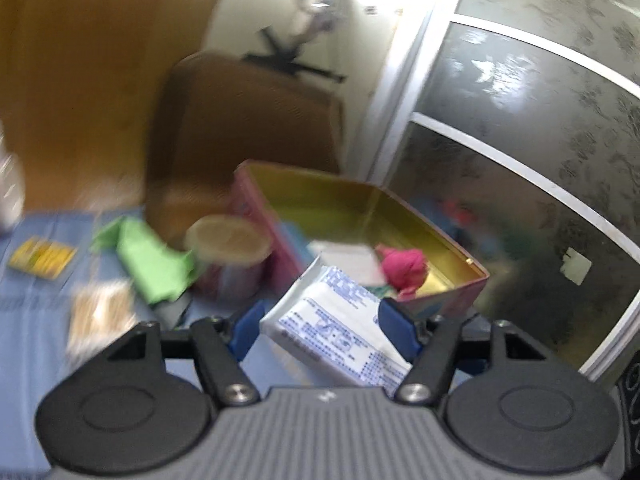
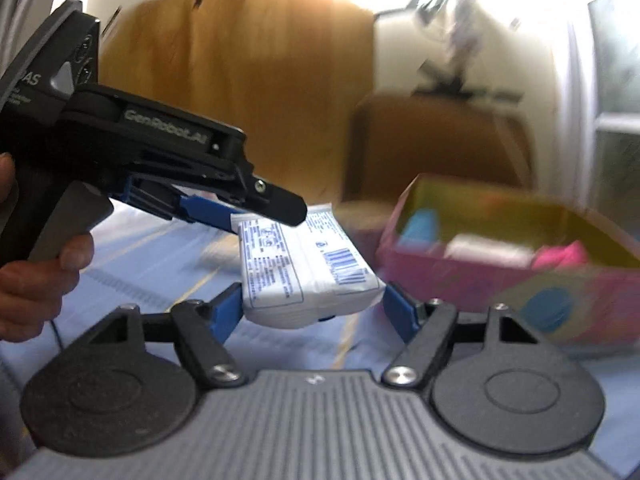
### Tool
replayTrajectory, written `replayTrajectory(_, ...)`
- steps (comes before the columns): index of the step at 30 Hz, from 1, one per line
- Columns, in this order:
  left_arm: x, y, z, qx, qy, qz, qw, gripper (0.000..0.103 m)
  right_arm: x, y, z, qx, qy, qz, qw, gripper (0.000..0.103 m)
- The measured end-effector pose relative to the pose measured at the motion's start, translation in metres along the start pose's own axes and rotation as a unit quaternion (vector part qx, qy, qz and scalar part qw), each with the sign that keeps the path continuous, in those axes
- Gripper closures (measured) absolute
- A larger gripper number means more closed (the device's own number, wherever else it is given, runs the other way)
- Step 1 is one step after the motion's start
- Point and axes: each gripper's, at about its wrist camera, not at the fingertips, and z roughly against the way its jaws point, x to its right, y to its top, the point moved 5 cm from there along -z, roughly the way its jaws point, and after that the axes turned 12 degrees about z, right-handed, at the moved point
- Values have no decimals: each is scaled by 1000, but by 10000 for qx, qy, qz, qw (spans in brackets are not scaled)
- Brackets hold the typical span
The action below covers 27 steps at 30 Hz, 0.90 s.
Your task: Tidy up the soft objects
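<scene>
A white tissue pack (image 1: 336,332) with blue print hangs tilted above the blue tablecloth (image 1: 24,340), with my left gripper (image 1: 320,306) shut on it. In the right wrist view the left gripper (image 2: 264,216) reaches in from the left and holds the far end of the pack (image 2: 304,264). My right gripper (image 2: 314,288) stands wide, and the pack shows between its blue fingers (image 2: 228,312) without a clear grip. The pink box (image 1: 432,236) with a gold inside stands open just beyond the pack. It holds a pink soft bundle (image 1: 404,268) and pale items. The box (image 2: 460,276) lies to the right.
A green cloth (image 1: 152,264), a round tin (image 1: 228,240), a yellow packet (image 1: 42,258) and a beige packet (image 1: 100,316) lie left of the box. A brown chair (image 1: 248,120) stands behind the table. A glass-panelled door (image 1: 520,160) is at the right. A hand (image 2: 36,280) grips the left handle.
</scene>
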Motion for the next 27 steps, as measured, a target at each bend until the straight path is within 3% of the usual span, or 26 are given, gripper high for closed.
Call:
replayTrajectory(6, 48, 19, -64, -34, -48, -436, 9990, 39, 57, -1, -11, 29, -603, 117, 9981, 26)
replayTrajectory(15, 79, 46, -149, -60, 168, -329, 9993, 34, 148, -9, -56, -475, -824, -514, 9941, 25)
replayTrajectory(20, 75, 40, -157, -108, 294, -258, 9992, 34, 183, -30, -101, -1267, -1826, -269, 9746, 22)
replayTrajectory(23, 72, 33, -149, -87, 314, -408, 9986, 34, 191, -38, -98, -1222, -1731, -618, 9753, 22)
replayTrajectory(27, 68, 24, -139, -92, 403, -436, 9982, 34, 181, -38, -83, -1010, -1807, -623, 9763, 22)
